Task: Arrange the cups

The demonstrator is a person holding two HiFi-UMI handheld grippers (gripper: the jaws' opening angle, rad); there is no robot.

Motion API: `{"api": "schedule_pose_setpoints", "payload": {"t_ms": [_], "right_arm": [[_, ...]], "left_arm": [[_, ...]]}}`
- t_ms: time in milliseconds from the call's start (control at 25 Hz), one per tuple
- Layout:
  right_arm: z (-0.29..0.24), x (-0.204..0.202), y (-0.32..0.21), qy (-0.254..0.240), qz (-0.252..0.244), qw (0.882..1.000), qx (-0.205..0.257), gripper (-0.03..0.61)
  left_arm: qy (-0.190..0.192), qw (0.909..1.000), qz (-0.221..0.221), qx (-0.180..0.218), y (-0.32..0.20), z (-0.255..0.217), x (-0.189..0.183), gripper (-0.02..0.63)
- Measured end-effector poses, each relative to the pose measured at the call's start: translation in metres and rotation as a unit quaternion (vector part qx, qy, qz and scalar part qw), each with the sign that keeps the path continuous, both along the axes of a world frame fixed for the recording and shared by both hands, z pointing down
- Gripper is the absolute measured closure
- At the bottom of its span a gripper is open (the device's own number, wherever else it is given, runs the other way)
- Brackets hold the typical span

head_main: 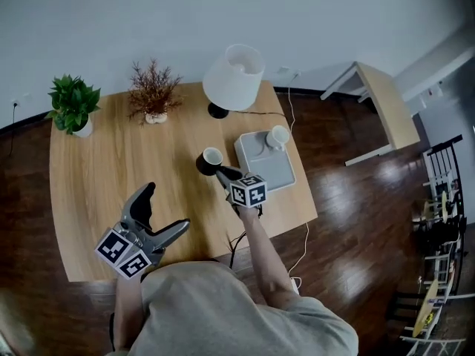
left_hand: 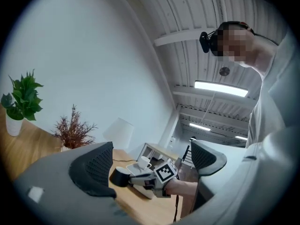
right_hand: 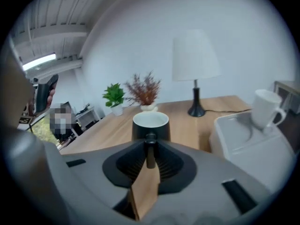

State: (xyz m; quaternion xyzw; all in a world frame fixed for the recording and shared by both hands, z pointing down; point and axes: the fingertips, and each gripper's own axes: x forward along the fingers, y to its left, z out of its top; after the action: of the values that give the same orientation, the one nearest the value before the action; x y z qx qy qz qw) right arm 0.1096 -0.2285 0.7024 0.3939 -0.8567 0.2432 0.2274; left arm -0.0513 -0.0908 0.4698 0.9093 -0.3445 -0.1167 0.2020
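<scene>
My right gripper is shut on the handle of a black cup with a white inside and holds it upright above the wooden table, just left of the grey tray. In the right gripper view the black cup sits right past the closed jaws. A white cup stands on the tray's far right corner, and the white cup shows at the right edge there. My left gripper is open and empty over the table's near left part; its view shows the black cup ahead.
A white-shaded lamp with a black base stands at the table's back, its cord trailing off the right edge. A dried red plant and a green potted plant stand at the back left. A second desk is beyond on the dark floor.
</scene>
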Motion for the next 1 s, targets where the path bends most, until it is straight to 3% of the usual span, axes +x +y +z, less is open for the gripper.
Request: {"api": "schedule_pose_setpoints", "payload": {"t_ms": [200, 320, 600, 1000], "right_arm": [[-0.017, 0.138, -0.05, 0.07, 0.128, 0.988, 0.043, 0.494], [0.003, 0.18, -0.065, 0.108, 0.157, 0.981, 0.033, 0.494], [0.022, 0.19, -0.089, 0.159, 0.155, 0.974, 0.048, 0.494], [0.024, 0.187, -0.082, 0.162, 0.148, 0.975, 0.029, 0.487]], "left_arm": [[0.0, 0.9998, 0.018, -0.003, 0.002, -0.001, 0.02, 0.104], [-0.002, 0.9999, 0.016, -0.006, 0.006, 0.0, 0.021, 0.104], [-0.011, 0.9999, -0.005, -0.008, 0.01, 0.001, 0.012, 0.106], [-0.011, 0.9999, -0.003, -0.011, 0.009, 0.0, 0.014, 0.115]]}}
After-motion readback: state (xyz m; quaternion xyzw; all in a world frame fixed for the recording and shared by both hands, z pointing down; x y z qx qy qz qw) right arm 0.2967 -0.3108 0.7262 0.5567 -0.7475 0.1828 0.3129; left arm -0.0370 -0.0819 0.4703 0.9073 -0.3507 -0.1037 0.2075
